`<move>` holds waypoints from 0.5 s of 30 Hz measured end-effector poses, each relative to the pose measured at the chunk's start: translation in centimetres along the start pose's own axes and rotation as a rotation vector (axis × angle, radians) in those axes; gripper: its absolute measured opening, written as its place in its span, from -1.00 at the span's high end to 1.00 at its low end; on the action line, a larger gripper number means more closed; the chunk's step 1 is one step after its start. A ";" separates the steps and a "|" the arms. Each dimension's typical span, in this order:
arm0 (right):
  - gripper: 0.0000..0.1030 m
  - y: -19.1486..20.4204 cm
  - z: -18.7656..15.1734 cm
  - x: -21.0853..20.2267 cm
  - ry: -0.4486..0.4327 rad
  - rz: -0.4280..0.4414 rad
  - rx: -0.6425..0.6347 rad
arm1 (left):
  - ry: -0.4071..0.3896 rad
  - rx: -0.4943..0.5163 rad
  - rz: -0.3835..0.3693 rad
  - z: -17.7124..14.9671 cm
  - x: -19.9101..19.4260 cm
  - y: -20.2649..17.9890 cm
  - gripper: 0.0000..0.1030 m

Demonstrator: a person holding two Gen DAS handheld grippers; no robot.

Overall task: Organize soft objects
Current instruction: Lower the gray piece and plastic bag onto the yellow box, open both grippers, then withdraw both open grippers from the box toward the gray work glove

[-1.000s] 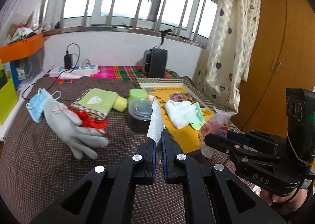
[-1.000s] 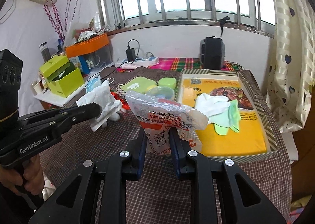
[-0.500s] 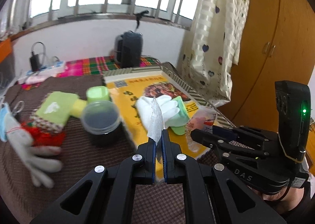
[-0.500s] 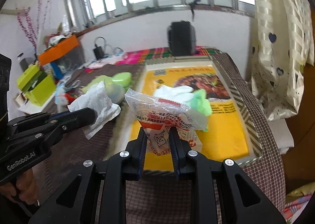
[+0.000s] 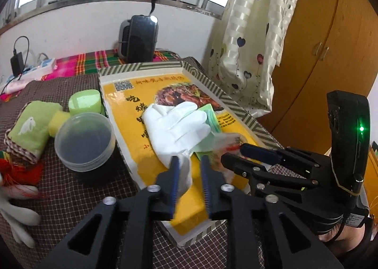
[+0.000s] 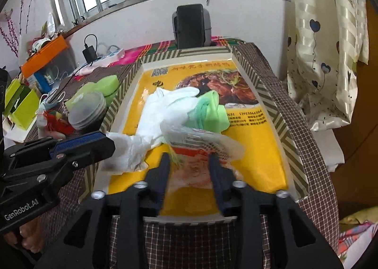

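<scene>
Over the yellow tray (image 6: pixel 271 108), the right gripper (image 6: pixel 189 174) is opening, releasing a snack packet (image 6: pixel 200 146) between its jaws; the left gripper (image 5: pixel 189 176) is opening, dropping crumpled tissue (image 6: pixel 127 150); withdraw straight back, avoiding snags.

We look down along each tool's fingers from close above the worktop, facing the window. Both views share the yellow tray (image 5: pixel 238 103) (image 6: pixel 267 94); the left view catches the right tool (image 5: pixel 232 152), the right view the left tool (image 6: pixel 104 142).

L tongs (image 5: pixel 189 172) opening | R tongs (image 6: pixel 190 169) opening | both now over tray (image 6: pixel 271 94)
</scene>
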State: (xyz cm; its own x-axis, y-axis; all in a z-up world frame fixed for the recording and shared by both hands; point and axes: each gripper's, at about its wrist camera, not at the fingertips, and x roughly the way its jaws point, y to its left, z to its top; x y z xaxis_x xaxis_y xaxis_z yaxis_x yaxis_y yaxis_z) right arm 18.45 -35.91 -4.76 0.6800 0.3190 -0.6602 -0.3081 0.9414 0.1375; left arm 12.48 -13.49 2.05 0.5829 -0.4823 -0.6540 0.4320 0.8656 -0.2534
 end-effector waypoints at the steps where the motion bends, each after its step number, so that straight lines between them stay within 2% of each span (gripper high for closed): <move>1: 0.16 0.1 0.1 -0.2 -0.008 0.001 -0.002 | -0.004 -0.002 0.001 0.0 -0.2 0.1 0.60; 7: 0.16 1.1 0.4 -1.3 -0.032 0.003 -0.018 | -0.026 -0.014 0.013 -0.2 -1.7 0.6 0.60; 15: 0.16 3.4 0.4 -2.9 -0.065 0.041 -0.059 | -0.053 -0.035 0.068 -0.9 -4.1 1.7 0.60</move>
State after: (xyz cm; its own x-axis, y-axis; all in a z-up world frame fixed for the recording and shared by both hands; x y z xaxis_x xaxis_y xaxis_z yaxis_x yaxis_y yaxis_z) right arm 15.74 -33.54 -2.09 0.7073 0.3652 -0.6053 -0.3737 0.9200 0.1183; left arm 10.23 -9.89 3.62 0.6460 -0.4283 -0.6319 0.3666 0.9001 -0.2353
